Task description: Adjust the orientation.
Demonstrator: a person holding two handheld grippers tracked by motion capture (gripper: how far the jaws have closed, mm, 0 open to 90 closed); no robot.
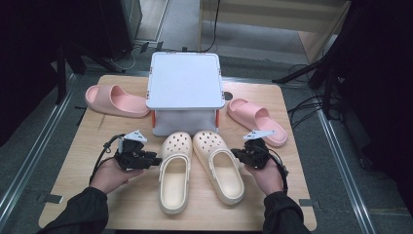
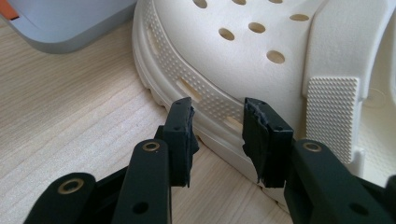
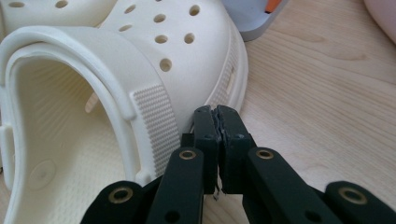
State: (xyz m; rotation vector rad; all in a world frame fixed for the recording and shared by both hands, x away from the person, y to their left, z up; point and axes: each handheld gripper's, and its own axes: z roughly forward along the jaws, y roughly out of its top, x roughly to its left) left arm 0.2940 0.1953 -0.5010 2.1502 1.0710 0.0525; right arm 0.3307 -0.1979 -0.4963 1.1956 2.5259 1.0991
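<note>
Two cream clogs are seen side by side at the near middle of the wooden tabletop (image 1: pixel 87 146), toes pointing far towards a lidded grey box (image 1: pixel 184 80) that stands at the far middle. The left clog (image 1: pixel 174 170) and the right clog (image 1: pixel 218 165) are set close together at the toes, with their heels spread slightly apart. A pink slide (image 1: pixel 116 100) is placed to the left of the box and a second pink slide (image 1: pixel 257 120) to its right, both well apart from the clogs. The left gripper (image 1: pixel 155 161) is held in the person's left hand (image 1: pixel 111 176) just beside the outer side of the left clog; in the left gripper view its fingers (image 2: pixel 181 140) are spread apart, released, with the ribbed sole edge of the clog seen in the gap beyond them, and it cannot be told whether the tips touch that edge. The right gripper (image 1: pixel 235 154) is held in the right hand (image 1: pixel 265 176) at the outer side of the right clog; in the right gripper view its fingers (image 3: pixel 205 140) are clenched tightly together with nothing between them, their tips set low against the clog's side near the textured end of the heel strap. Both forearms are covered by dark sleeves at the near edge.
</note>
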